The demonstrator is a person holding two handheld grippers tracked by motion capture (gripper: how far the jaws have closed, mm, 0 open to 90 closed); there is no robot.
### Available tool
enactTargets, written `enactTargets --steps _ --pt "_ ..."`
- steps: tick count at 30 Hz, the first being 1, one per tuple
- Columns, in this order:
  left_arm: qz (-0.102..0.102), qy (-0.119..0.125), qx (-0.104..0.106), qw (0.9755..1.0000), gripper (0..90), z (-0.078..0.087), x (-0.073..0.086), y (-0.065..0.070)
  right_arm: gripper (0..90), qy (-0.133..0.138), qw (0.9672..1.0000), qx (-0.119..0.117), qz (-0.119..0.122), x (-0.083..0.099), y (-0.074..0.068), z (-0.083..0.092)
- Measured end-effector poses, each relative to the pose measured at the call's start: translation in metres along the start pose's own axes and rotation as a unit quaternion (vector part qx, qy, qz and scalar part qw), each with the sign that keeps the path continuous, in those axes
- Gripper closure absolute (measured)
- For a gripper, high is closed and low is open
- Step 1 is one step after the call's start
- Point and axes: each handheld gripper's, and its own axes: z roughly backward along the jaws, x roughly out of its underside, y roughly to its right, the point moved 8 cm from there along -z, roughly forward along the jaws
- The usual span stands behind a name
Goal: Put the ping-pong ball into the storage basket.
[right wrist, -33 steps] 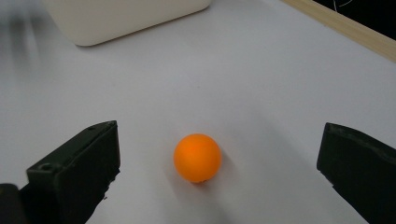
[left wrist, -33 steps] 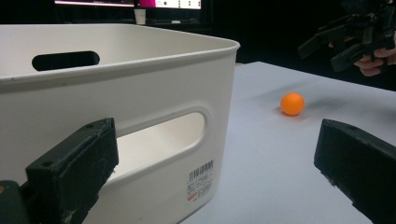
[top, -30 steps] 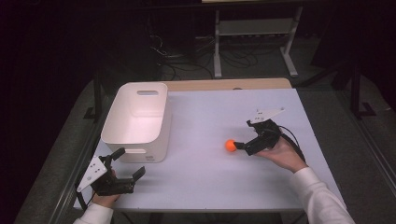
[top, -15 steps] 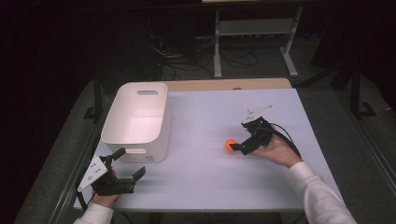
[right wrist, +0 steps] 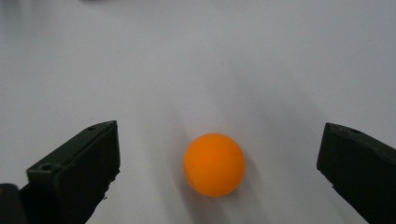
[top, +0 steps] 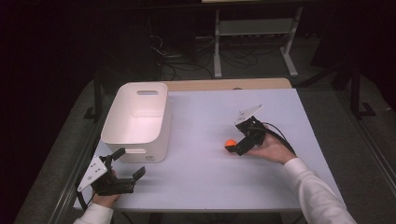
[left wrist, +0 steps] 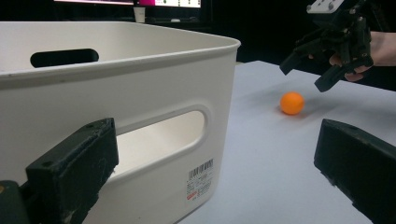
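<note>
Right gripper (top: 232, 147) jaws wide open, straddling orange ball (right wrist: 214, 164) on the table (top: 205, 177), right of the white bin (top: 135, 122). Left gripper (top: 125, 165) open, idle near the bin's near corner. Risk: off-centre closing nudges the ball, and it rolls away.

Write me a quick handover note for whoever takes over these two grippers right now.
Right gripper: open, jaws either side of the orange ball, not yet closed on it.
Left gripper: open, holding nothing, resting near the table's front left corner, in front of the white bin.
Ball: lying on the white table, right of the bin.
Bin: what shows of its inside is empty.
Done: right gripper lined up on the ball.
Left: close on the ball and lift; it probably goes into the bin.
</note>
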Motion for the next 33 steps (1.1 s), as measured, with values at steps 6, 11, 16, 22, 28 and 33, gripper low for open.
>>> enactTargets --steps 6,11,16,22,28,33 --pt "0.001 0.001 0.0 1.0 0.0 0.0 0.0 0.0 0.0 -0.016 0.9999 -0.006 0.0 0.004 0.0 -0.009" --pt "0.001 0.001 0.0 1.0 0.0 0.0 0.0 0.0 0.0 -0.026 0.9996 -0.01 0.01 0.007 0.001 -0.015" --pt "-0.001 -0.002 0.0 1.0 0.0 0.0 0.0 0.0 0.0 -0.038 0.9991 -0.012 0.01 0.01 0.002 -0.02" --pt "0.0 -0.001 0.001 1.0 0.0 0.0 0.0 0.0 0.0 -0.053 0.9984 -0.012 0.014 0.014 0.004 -0.026" --pt "-0.001 -0.002 0.0 1.0 0.0 0.0 0.001 -0.001 6.7 -0.066 0.9972 -0.022 0.027 0.019 0.006 -0.028" --pt "-0.001 -0.004 0.0 1.0 0.0 0.0 0.001 -0.001 15.1 -0.069 0.9972 -0.025 0.018 0.02 0.008 -0.027"
